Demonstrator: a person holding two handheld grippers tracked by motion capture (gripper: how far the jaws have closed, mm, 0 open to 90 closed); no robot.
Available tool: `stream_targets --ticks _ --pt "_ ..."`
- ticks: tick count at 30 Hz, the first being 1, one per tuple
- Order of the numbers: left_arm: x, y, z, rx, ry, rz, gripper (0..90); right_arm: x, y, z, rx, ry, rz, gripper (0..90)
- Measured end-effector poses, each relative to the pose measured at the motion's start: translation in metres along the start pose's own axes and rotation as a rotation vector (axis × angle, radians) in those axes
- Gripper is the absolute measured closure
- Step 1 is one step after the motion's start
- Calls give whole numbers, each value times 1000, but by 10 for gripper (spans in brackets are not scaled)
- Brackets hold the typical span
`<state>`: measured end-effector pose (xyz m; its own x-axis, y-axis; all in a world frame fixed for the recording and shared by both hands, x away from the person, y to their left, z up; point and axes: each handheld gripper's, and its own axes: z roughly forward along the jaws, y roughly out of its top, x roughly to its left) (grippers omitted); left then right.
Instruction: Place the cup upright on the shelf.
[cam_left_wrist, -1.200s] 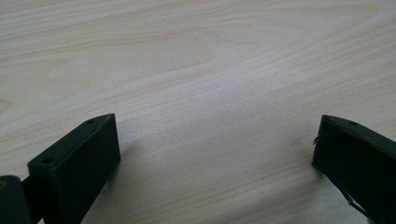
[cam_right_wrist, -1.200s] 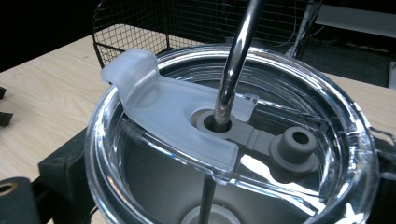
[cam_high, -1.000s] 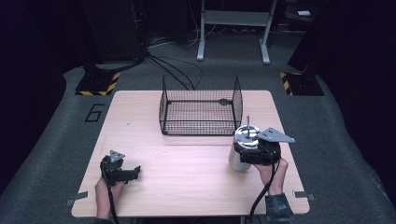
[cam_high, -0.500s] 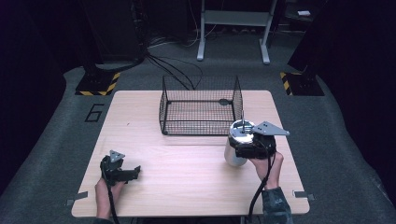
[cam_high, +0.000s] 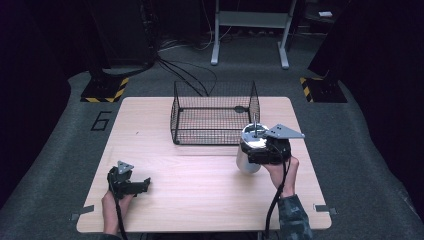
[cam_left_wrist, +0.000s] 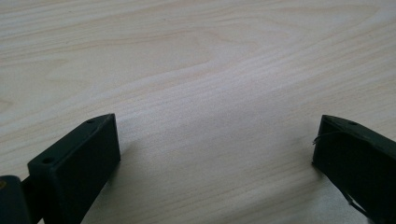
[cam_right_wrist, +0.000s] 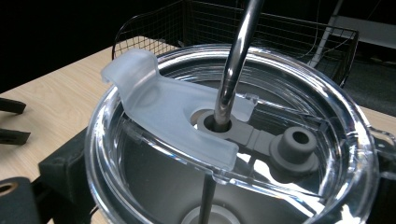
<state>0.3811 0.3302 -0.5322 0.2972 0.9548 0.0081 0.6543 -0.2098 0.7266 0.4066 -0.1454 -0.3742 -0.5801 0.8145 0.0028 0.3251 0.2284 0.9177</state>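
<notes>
A steel tumbler with a clear lid and a metal straw sits clamped between the jaws of the right gripper, held upright just above the wooden table. In the right gripper view a frosted flap stands lifted off the lid and the straw passes through a grey seal. Just beyond this gripper stands a black wire basket — close to the tumbler but apart from it. Well off to its side, the left gripper rests low on the table, jaws spread wide with only bare wood between them.
</notes>
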Motion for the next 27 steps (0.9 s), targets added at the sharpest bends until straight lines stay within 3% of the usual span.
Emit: stream_targets --ticks 11,27 --pt "0 0 0 0 0 0 5 -1 7 7 2 11 8 36" --pt "0 0 0 0 0 0 5 -1 31 15 -13 19 -23 36"
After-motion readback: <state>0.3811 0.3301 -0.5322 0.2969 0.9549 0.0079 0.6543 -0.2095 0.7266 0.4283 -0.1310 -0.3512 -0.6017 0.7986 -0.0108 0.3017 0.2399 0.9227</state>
